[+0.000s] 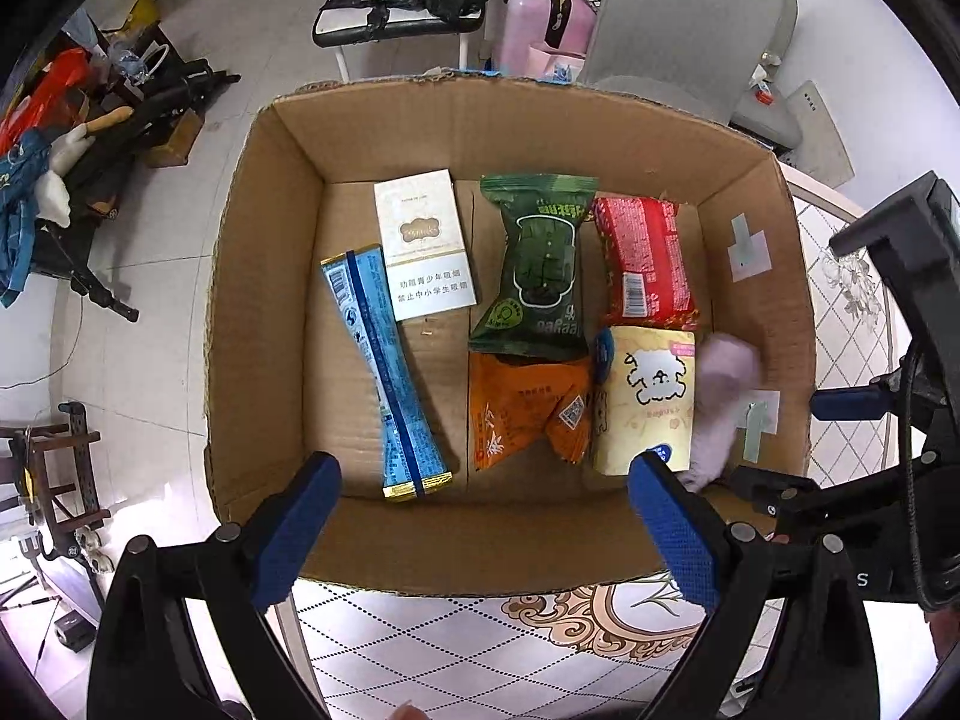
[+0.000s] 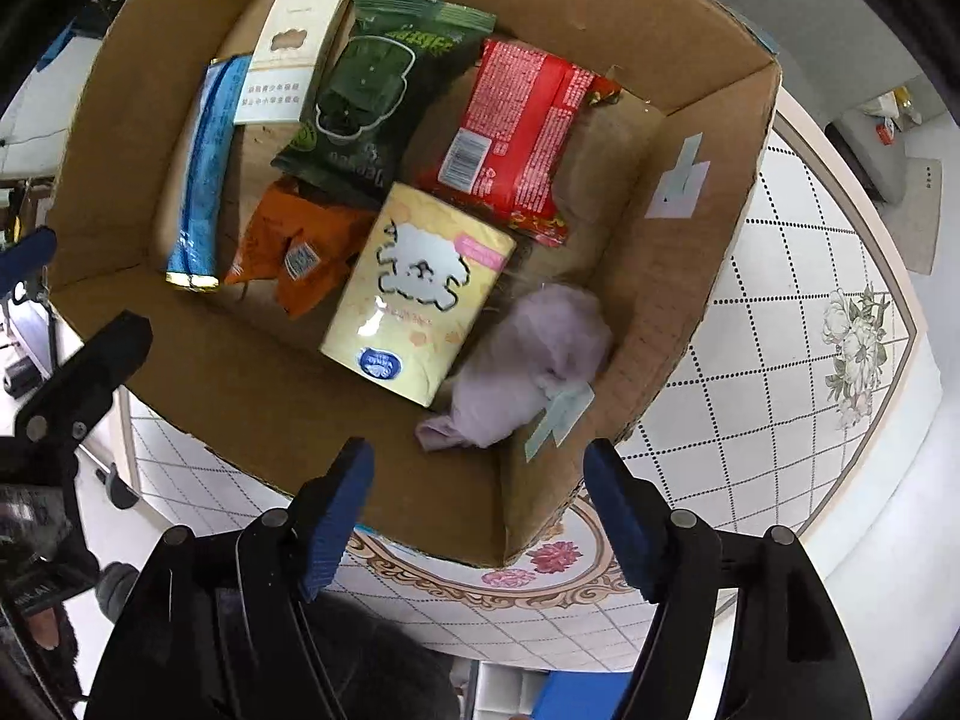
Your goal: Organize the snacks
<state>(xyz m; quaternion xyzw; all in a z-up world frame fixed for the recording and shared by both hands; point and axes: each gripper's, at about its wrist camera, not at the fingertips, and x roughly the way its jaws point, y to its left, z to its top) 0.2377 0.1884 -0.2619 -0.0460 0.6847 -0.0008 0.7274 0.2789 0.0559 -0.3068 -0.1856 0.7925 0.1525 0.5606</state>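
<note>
A cardboard box [image 1: 270, 312] [image 2: 678, 276] holds several snacks: a blue pack [image 1: 384, 372] [image 2: 204, 168], a white carton [image 1: 423, 243] [image 2: 288, 60], a green bag [image 1: 540, 264] [image 2: 366, 102], an orange bag [image 1: 522, 408] [image 2: 294, 246], a red pack [image 1: 645, 258] [image 2: 516, 132], a yellow pack [image 1: 645, 396] [image 2: 414, 294]. A blurred lilac pack [image 1: 720, 396] [image 2: 528, 372] lies in the near right corner. My left gripper [image 1: 486, 522] hovers open over the near wall. My right gripper [image 2: 480, 510] stands open above the lilac pack, nothing between its fingers.
The box stands on a table with a patterned white cloth [image 1: 456, 642] [image 2: 780, 360]. A grey chair [image 1: 690, 30], a pink suitcase [image 1: 540, 18] and a cluttered stool [image 1: 408, 6] stand beyond the box. Floor clutter [image 1: 78, 144] lies at the left.
</note>
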